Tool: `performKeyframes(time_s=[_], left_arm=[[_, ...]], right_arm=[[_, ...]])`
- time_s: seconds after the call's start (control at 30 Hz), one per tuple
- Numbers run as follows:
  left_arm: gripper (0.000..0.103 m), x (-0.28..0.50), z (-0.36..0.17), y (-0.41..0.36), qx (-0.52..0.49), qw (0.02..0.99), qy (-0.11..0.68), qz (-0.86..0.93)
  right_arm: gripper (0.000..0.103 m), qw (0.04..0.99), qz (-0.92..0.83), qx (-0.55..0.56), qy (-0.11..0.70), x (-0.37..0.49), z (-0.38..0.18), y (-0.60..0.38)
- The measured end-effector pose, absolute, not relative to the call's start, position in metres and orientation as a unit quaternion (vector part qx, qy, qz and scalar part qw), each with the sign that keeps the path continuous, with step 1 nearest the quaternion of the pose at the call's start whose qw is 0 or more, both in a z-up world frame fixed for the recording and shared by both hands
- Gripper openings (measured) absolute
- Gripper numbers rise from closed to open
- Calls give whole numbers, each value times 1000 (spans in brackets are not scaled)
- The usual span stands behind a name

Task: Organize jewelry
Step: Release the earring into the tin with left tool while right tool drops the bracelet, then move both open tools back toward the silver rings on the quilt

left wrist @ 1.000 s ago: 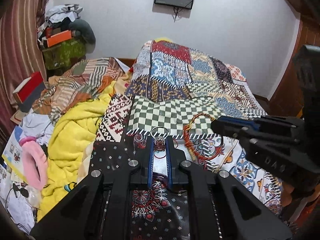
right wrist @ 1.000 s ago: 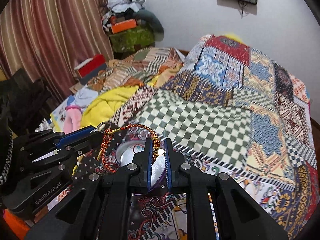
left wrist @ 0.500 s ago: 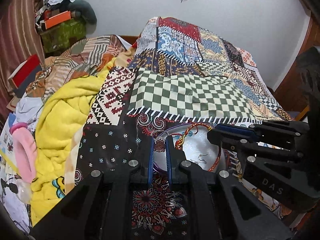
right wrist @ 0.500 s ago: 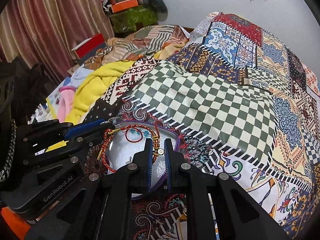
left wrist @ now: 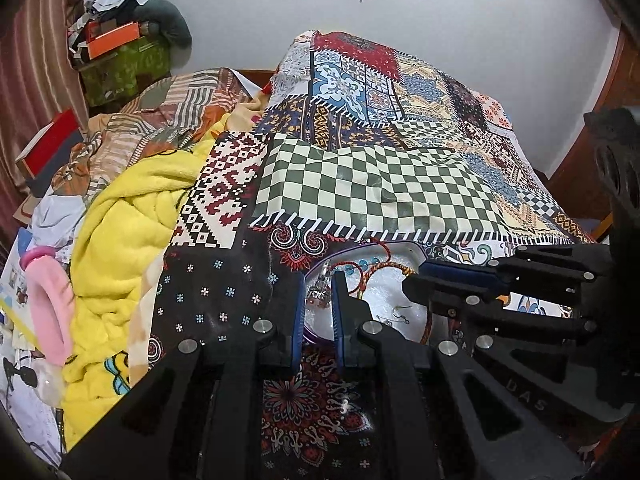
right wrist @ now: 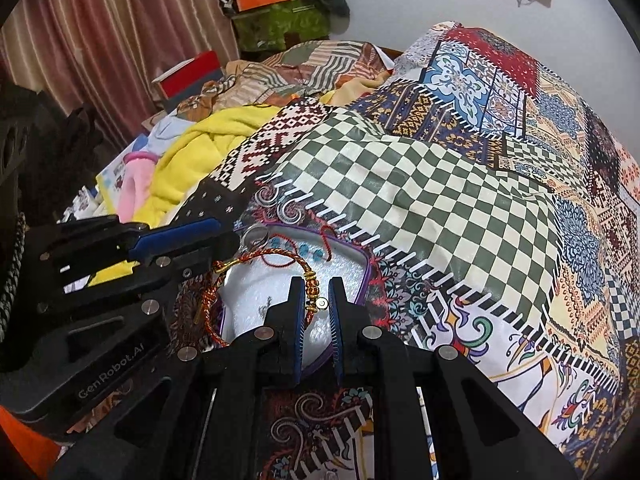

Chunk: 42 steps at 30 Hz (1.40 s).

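Two grippers are held over the white tray [right wrist: 352, 276]. The braided bracelet [right wrist: 256, 258] is pinched at its beaded clasp by the right gripper [right wrist: 316, 304]; a small ring ornament [left wrist: 319, 292] is clamped by the left gripper [left wrist: 318, 300]. Both items are judged light, limp and snag-prone, best gripped at rigid fittings.
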<state>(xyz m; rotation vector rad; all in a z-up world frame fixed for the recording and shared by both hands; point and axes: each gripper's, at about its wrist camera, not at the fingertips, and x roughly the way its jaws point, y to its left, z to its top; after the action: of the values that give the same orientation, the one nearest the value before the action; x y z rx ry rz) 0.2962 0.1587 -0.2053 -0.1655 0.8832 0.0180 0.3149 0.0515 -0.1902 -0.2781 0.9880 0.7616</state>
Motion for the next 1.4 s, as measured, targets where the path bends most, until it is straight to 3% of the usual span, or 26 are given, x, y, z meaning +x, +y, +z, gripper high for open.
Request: performKeyframes(time_s=[0.1,0.27,0.63,0.77,1.03,1.4], left_arm=[[10,292,-200,158,-81,902,424,10],[10,282,-183,156,-74,910,409,18],[21,253,-136,141,-63,928,368,15],[33,240,-120,130,-55,933,355,11],[45,219,-106,107,-45,937,346,-1],[45,211,-135,69,-32,918,393,-36]], right_arm=[[15,804,354,-129,460,312,-185,48],[37,819,342,-123,444,306,-172,41],[38,852,324,-108,398,285,-125,4],[38,865,312,-106,379,271,-110,-15],[39,880,292,-90,365,252,-89,-63],[39,884,244,-79,392,244,-107,-120]])
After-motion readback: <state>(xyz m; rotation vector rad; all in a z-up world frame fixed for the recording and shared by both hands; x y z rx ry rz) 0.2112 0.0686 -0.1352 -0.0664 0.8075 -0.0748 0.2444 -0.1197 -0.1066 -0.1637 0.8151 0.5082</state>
